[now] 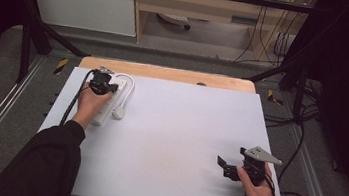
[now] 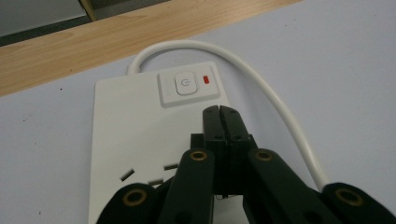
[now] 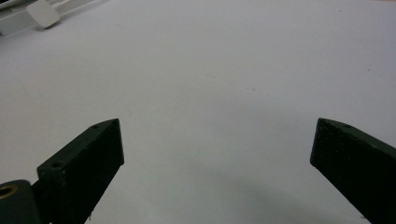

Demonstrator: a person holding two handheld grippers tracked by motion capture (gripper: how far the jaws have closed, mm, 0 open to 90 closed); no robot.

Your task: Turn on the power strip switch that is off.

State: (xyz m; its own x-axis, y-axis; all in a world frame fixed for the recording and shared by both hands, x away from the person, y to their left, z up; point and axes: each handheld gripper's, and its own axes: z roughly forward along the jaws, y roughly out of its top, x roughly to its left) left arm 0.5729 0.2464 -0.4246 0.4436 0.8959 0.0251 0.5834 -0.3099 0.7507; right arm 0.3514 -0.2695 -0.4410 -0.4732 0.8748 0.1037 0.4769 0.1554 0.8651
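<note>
Left gripper view: left gripper (image 2: 219,109) jaws closed, empty, poised just short of power strip (image 2: 140,135) switch (image 2: 186,86); next, press down; right gripper (image 3: 217,140) wide open, idle.

In the left gripper view, the closed fingers (image 2: 219,122) covered the near half of the white power strip (image 2: 135,135), and its cord (image 2: 280,116) ran out of sight behind the gripper's frame. From above, the left hand (image 1: 92,102) hid most of the strip. The white plug (image 3: 43,13), cut by the right gripper view's top edge, appeared blurred.
</note>
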